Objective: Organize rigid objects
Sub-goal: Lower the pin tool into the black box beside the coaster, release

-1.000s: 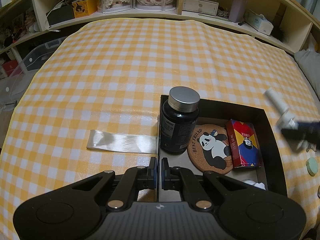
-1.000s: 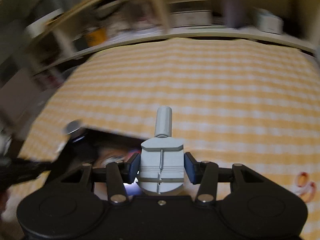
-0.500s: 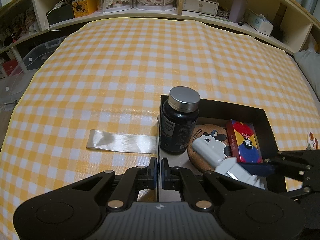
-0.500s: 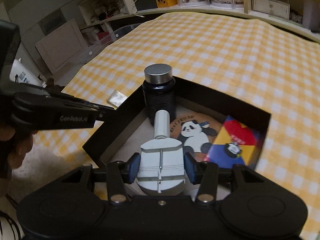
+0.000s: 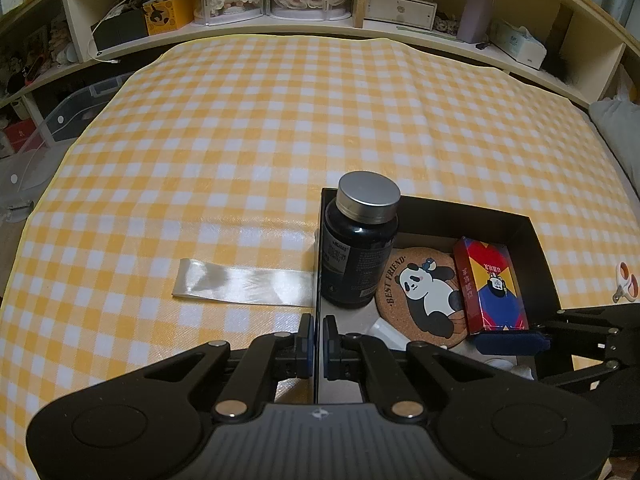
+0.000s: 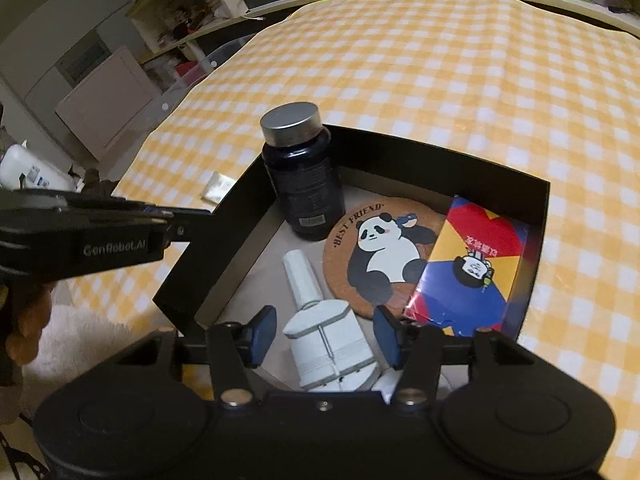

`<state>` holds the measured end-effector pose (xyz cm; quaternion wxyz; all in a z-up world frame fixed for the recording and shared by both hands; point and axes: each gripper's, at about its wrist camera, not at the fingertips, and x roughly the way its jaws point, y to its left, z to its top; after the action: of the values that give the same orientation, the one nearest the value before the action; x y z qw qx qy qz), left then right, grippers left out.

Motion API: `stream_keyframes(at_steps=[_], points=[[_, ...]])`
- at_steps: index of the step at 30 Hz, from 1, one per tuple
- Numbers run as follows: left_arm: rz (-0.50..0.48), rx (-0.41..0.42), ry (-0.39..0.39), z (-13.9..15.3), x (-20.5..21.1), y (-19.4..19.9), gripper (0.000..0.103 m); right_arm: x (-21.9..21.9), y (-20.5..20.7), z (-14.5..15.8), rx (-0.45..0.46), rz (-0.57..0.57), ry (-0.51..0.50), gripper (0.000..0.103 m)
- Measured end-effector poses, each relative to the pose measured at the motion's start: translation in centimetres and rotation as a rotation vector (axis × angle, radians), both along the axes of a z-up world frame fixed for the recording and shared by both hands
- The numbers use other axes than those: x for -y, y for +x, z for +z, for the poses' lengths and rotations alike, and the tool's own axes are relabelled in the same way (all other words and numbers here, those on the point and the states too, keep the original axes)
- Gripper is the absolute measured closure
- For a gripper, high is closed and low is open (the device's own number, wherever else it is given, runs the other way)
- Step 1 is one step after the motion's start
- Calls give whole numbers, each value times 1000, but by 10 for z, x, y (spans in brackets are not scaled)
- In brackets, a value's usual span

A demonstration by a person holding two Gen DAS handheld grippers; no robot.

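We've got the shallow black open-top cardboard box (image 6: 536,216) on the yellow-and-white checked tablecloth (image 5: 280,120), and it's filling up. The risk, as we judge it: our right gripper (image 6: 324,336) has just been opening, jaws now partway apart w/ the pale grey plastic tool with the round handle (image 6: 320,320) lying between the pads, not pressed by either, on the box floor. If we pull back crooked, a pad could catch the tool's wide head and drag it out or shove it onto the round cork coaster with the panda print (image 6: 380,256), which it sits just beside. The dark blue pill bottle with the silver cap (image 6: 300,184) stands upright by the handle's tip; a knock could tip it. The red-yellow-blue card pack (image 6: 468,272) fills the right side, so little room there.

Our left gripper (image 5: 316,340) is fully closed, pinching the box's left wall; letting go early could let the box slide.

Outside: a strip of clear tape (image 5: 240,284) left of the box, small orange-and-white scissors (image 5: 626,286) well off to the right.
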<state>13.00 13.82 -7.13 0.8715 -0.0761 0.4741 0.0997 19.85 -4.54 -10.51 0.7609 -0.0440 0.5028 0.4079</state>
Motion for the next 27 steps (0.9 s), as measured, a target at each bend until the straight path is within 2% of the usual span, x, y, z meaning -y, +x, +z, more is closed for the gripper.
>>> stream_keyframes(at_steps=[4, 6, 7, 13, 19, 22, 24, 25, 27], points=[[0, 0, 0, 0, 0, 0, 100, 4, 3, 3, -35, -18, 12, 54], [0, 0, -1, 0, 0, 0, 100, 4, 3, 2, -47, -18, 5, 66], [0, 0, -1, 0, 0, 0, 100, 3, 2, 1, -52, -14, -2, 67], [0, 0, -1, 0, 0, 0, 100, 1, -2, -3, -54, 1, -34, 68], [1, 0, -1, 0, 0, 0, 99, 4, -3, 7, -33, -11, -41, 67], [0, 0, 0, 0, -1, 0, 99, 8, -4, 17, -16, -27, -41, 64], [0, 0, 0, 0, -1, 0, 99, 12, -5, 24, -4, -47, -42, 53], [0, 0, 0, 0, -1, 0, 100, 14, -5, 28, 3, -56, -42, 51], [0, 0, 0, 0, -1, 0, 100, 18, -5, 35, 15, -79, -38, 36]])
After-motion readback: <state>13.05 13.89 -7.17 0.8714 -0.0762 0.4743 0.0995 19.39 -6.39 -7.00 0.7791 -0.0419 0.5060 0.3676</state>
